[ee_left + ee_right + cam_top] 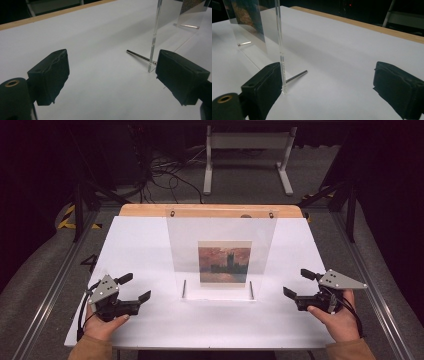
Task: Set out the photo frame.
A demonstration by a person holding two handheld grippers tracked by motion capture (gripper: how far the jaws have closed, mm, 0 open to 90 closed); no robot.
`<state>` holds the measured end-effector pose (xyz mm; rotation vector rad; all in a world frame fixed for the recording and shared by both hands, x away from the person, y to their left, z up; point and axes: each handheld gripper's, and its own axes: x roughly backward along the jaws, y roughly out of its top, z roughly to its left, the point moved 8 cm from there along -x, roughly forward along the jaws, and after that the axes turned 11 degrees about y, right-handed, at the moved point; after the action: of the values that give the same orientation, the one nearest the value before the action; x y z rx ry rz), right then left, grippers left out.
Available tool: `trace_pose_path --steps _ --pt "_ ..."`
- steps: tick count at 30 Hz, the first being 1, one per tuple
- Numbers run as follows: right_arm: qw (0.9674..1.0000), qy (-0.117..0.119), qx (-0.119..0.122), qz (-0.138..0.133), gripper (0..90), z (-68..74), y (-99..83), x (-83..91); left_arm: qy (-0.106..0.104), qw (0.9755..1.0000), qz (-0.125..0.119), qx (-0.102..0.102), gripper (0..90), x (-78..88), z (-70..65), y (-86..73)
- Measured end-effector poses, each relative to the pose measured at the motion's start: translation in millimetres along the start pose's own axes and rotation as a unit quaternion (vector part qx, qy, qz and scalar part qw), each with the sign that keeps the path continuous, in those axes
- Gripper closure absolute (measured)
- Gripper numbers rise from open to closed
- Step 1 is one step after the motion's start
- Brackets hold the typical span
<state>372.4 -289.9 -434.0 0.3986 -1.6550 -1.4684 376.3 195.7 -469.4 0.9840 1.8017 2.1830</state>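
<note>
Jaws wide apart on both sides, nothing between them. Left gripper (pixel 134 287) low at the near left of the white table (pixel 135 245), right gripper (pixel 296 283) mirrored at the near right, each held in a hand (pixel 102 325) and aimed inward at the clear acrylic picture frame (pixel 220 240). Frame upright at the table's middle, standing on two thin metal pins (pixel 138 55), with a reddish painting print (pixel 224 262) sandwiched in the panel. In the left gripper view, panel edge (pixel 154 37) just beside the right-hand jaw; in the right gripper view, edge (pixel 280 45) just beside the left-hand jaw. Likely step: closing in to take the frame by its side edges. Best done level and square, both sides meeting together, low near the base, pads flat on the acrylic, pressure gentle, to avoid tipping or twisting off the pins.
</note>
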Motion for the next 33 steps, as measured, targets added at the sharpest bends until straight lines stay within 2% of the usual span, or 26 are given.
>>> trace_pose_path --steps 6,15,20,23,25,33 --pt "1.0000 0.006 -0.002 0.006 6.5 -2.7 -15.9 -4.7 -0.001 0.9999 0.013 0.011 13.1 -4.9 1.3 -14.9" --pt "0.9997 0.008 -0.007 0.024 5.8 -6.8 -38.2 -12.8 -0.004 0.9996 0.007 0.027 13.6 -6.2 2.9 -24.2" --pt "0.9992 0.009 -0.012 0.036 5.9 -5.3 -46.6 -17.1 -0.002 0.9996 0.013 0.025 13.7 -8.5 2.9 -27.7" --pt "0.9986 0.010 -0.017 0.050 6.1 -3.0 -52.0 -19.8 0.000 0.9994 0.026 0.022 14.0 -10.0 2.5 -30.5" --pt "0.9982 0.010 -0.016 0.058 6.1 -1.8 -54.7 -21.8 0.001 0.9995 0.028 0.016 14.2 -10.5 2.1 -30.7" --pt "0.9957 0.007 -0.003 0.092 6.3 0.8 -59.5 -28.4 0.001 0.9993 0.033 0.018 13.8 -11.3 2.2 -31.6"
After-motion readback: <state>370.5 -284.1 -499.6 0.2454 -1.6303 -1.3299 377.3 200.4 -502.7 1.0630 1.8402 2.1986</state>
